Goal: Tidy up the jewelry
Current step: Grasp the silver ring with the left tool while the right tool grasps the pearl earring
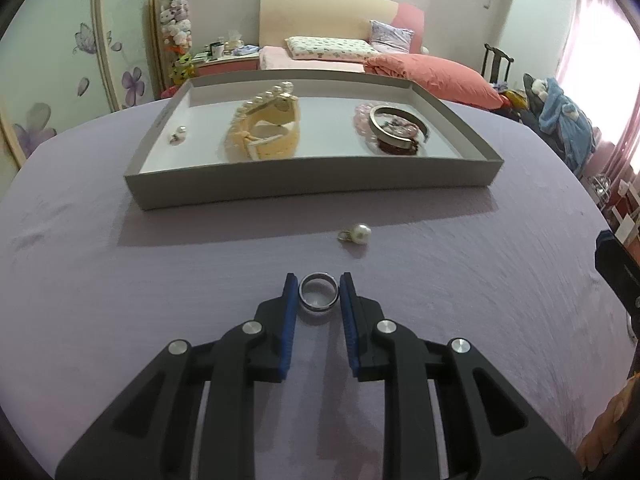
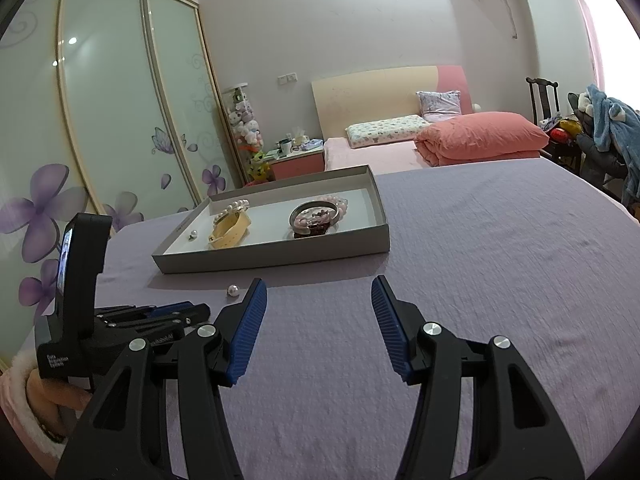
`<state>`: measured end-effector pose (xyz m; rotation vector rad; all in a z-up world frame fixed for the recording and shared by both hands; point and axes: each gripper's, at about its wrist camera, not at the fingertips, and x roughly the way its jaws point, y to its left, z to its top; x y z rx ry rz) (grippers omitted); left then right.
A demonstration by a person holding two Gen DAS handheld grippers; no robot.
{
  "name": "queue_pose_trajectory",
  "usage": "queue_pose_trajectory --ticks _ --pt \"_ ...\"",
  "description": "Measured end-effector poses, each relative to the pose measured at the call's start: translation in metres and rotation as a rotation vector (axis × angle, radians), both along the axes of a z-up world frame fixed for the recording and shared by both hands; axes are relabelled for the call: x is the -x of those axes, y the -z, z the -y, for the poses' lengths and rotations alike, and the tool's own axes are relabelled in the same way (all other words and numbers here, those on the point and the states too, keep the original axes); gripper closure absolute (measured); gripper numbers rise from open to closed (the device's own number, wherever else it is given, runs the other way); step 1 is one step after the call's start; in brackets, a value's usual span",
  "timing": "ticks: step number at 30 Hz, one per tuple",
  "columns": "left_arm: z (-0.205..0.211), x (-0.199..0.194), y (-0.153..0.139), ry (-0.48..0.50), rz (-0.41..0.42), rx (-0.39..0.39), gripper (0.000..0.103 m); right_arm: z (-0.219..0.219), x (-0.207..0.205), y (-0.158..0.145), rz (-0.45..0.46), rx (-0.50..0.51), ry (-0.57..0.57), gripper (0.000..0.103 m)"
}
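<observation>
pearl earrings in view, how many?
2. One lies inside the tray near its left end; the other lies loose on the purple cloth, between the tray and the left tool. Others could be hidden among the bracelets.

A bed (image 2: 368,148) with a cream and pink headboard (image 2: 380,96) is standing against the pale back wall (image 2: 320,20). A folded coral quilt (image 2: 480,136) and a patterned pillow (image 2: 384,128) are lying on it. On the left, sliding wardrobe doors (image 2: 100,120) with purple flowers are reflecting ceiling lights. A pink nightstand (image 2: 298,164) is standing beside the bed. On the right, daylight is coming through pink curtains (image 1: 600,60), near a dark chair (image 2: 542,96).
</observation>
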<state>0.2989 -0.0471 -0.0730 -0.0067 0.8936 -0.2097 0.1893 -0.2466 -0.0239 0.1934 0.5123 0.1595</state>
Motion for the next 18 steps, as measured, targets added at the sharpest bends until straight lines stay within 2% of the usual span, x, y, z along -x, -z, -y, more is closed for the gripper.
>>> queue_pose_trajectory --ticks 18 --pt "-0.067 0.009 -0.014 -0.128 0.043 0.028 0.081 -0.018 -0.001 -0.005 -0.004 0.019 -0.029 0.047"
